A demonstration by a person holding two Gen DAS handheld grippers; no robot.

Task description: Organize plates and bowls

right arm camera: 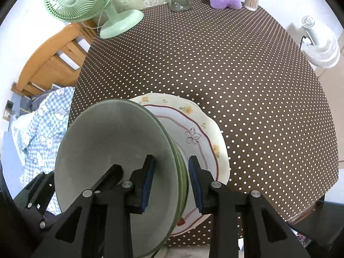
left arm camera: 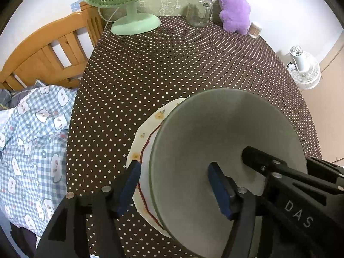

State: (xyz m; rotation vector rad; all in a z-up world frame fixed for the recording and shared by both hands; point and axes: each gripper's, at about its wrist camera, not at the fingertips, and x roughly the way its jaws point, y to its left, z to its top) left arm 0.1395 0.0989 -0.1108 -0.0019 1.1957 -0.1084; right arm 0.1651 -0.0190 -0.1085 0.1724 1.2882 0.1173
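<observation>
A grey-green bowl [left arm camera: 225, 133] stands on a stack of floral plates [left arm camera: 146, 133] near the front edge of the dotted table. My left gripper [left arm camera: 174, 167] straddles the bowl's left rim. One blue pad [left arm camera: 129, 185] is outside by the plates, the other inside, and neither presses on the wall, so it is open. My right gripper [right arm camera: 172, 158] straddles the opposite rim of the bowl [right arm camera: 111, 133]. Its inner pad [right arm camera: 148, 180] stands off the wall and its outer pad is close to the green outside. The plates [right arm camera: 193, 129] show beyond it.
The brown polka-dot tablecloth [left arm camera: 182, 60] carries a green desk fan [left arm camera: 133, 19], a glass jar [left arm camera: 200, 8], a purple plush toy [left arm camera: 234, 10] and a cotton-swab tub [left arm camera: 254, 30] along its far edge. A wooden bed frame [left arm camera: 49, 49] and checked bedding [left arm camera: 32, 133] lie left. A white fan [left arm camera: 305, 68] stands on the floor at right.
</observation>
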